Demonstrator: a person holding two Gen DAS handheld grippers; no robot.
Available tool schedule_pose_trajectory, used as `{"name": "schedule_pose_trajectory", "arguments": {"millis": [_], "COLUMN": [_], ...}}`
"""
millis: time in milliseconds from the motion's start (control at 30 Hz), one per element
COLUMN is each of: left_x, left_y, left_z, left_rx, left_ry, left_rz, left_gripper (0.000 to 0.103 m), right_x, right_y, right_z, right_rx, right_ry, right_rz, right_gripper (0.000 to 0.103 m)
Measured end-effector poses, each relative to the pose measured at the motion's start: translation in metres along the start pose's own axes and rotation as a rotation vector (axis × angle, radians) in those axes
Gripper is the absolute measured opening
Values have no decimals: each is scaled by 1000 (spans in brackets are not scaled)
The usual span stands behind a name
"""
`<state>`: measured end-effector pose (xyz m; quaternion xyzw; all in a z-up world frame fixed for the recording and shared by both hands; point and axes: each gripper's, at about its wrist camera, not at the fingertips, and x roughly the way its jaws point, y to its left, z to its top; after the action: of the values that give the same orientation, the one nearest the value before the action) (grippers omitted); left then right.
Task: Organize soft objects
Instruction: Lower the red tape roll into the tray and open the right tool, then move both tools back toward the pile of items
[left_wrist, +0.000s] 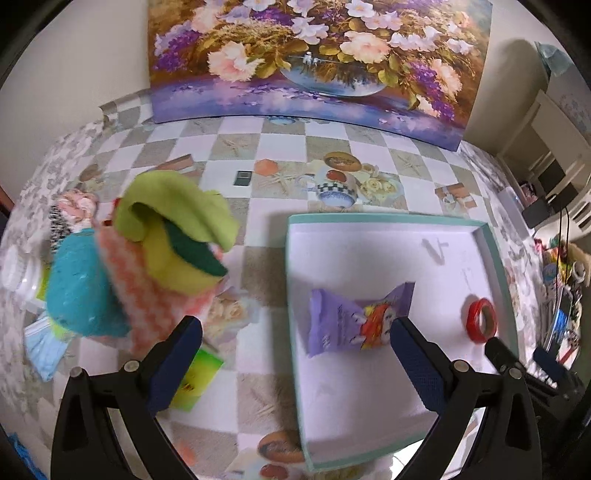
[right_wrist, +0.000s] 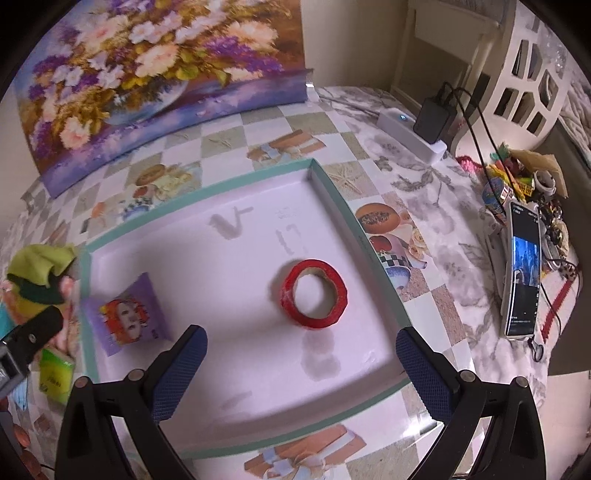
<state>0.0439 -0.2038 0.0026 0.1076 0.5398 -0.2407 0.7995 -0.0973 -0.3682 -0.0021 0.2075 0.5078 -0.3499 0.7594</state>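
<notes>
On the counter (left_wrist: 258, 266) left of the teal-rimmed tray (left_wrist: 295, 295), the soft things sit in a loose heap: a lime cloth (left_wrist: 177, 199) draped over a yellow sponge with a dark green face (left_wrist: 184, 269), a pink-and-white chevron cloth (left_wrist: 147, 291) and a teal cloth (left_wrist: 77, 288), with a green packet (left_wrist: 195, 376) just beside them. Inside the tray lie a purple snack packet (left_wrist: 354, 317) and a red tape roll (right_wrist: 314, 293), well apart. The step in hand looks like the reach for the next soft item: the left gripper (left_wrist: 295, 354) hovers with jaws wide and holding nothing, straddling the tray's left rim, and the right gripper (right_wrist: 301, 369) hangs over the tray floor, jaws likewise wide and bare. The next move probably calls for swinging the left jaws over the heap, closing on one cloth only, and lifting it clear of the rest. Only the left wrist view shows the heap's lower layers; only the right wrist view shows the tape roll whole, a phone (right_wrist: 522, 273) and a white power strip (right_wrist: 406, 133) at the far right.
</notes>
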Motion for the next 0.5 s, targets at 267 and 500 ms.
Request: {"name": "schedule_pose_trajectory", "arguments": {"millis": [267,500], "left_x": [-28,-40], "left_y": [29,56], "left_z": [-18,-28], "left_rx": [-11,-64], "left_ry": [-12,-5], "left_rz": [67,43], "left_gripper": [102,102], "right_x": [-17,-23], "right_y": [20,45], "right_z": [-17,-35], "right_rx": [-26,-77], "right_ry": [-2,12], "right_rz": [78,123], "right_gripper": [103,103]}}
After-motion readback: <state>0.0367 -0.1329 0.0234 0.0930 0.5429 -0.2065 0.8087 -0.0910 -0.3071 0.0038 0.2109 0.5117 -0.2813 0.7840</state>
